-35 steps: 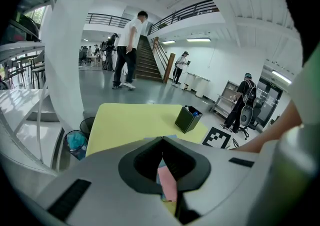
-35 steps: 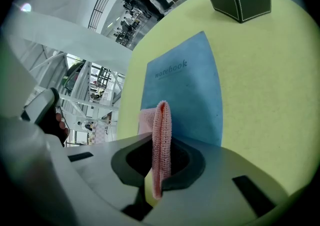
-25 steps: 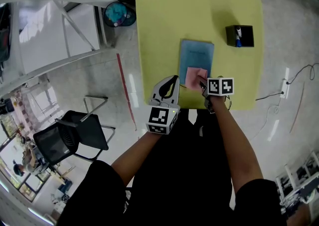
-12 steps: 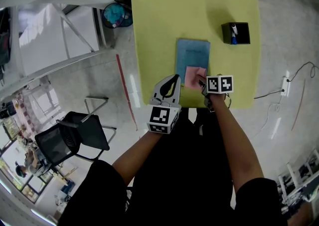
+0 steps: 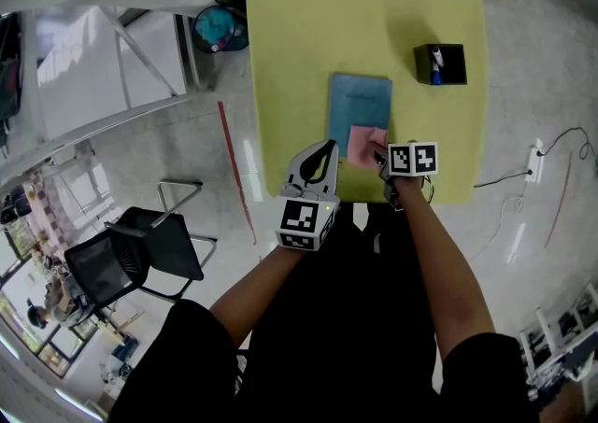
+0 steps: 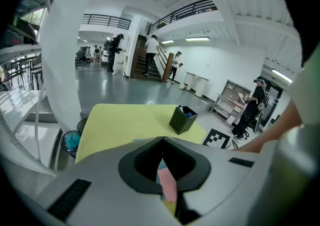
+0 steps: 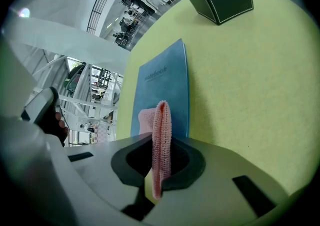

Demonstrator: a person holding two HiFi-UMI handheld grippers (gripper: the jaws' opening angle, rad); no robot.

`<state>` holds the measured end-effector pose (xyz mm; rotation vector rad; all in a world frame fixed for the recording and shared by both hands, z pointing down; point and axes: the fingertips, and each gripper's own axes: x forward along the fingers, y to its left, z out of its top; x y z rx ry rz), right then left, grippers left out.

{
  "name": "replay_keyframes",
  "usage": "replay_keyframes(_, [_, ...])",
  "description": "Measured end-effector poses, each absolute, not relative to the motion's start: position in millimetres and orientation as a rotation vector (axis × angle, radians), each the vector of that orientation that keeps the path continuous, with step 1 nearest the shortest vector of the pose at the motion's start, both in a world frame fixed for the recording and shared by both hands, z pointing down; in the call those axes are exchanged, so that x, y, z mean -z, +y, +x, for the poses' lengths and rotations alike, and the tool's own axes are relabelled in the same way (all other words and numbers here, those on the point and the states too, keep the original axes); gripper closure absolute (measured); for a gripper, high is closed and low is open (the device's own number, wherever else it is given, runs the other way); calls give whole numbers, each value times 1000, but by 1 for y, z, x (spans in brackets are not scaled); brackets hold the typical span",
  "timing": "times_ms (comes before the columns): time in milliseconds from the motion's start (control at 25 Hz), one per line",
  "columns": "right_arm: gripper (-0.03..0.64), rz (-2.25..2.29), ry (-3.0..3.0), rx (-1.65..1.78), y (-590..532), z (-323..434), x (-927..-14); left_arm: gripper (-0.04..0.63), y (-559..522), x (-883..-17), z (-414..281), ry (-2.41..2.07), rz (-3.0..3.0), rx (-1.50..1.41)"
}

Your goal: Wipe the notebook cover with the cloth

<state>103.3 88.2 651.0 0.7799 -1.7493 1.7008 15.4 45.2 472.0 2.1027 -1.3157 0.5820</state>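
My right tongs (image 7: 160, 170) are pressed together on the pink cloth (image 7: 161, 135). The cloth stands up in a fold between them, and its loose part lies on the blue notebook (image 5: 360, 104). My left tongs (image 5: 325, 148) are pressed together too, with nothing in them. They hang over the near edge of the yellow counter (image 5: 290, 48), just beside the near left corner of the notebook. The notebook lies flat on the counter, right in front of my right tongs. Its long side runs away from me, from the near edge toward the far side. The cloth sits on the end closest to me, so most of the cover lies farther out. I think the next wipe has to go forward, along the long way of the notebook. My right tongs are the closer ones and already have the cloth. I count one notebook, one cloth, and two tongs. There is also one black pen holder (image 5: 441, 63), well apart on the far right, with a few pens in it.
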Motion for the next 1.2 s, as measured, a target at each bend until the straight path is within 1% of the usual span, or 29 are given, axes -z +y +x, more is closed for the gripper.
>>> replay_keyframes(520, [581, 774, -1743, -1675, 89, 118, -650, 583, 42, -468, 30, -1287, 2116, -562])
replay_keyframes(920, [580, 779, -1735, -1711, 90, 133, -649, 582, 43, -463, 21, -1281, 2123, -533])
replay_keyframes(1040, [580, 792, -1714, -1654, 96, 144, -645, 582, 45, -458, 14, -1291, 2125, -519])
replay_keyframes(1200, [580, 873, -1768, -1629, 101, 165, -621, 583, 45, -444, 10, -1300, 2151, -492])
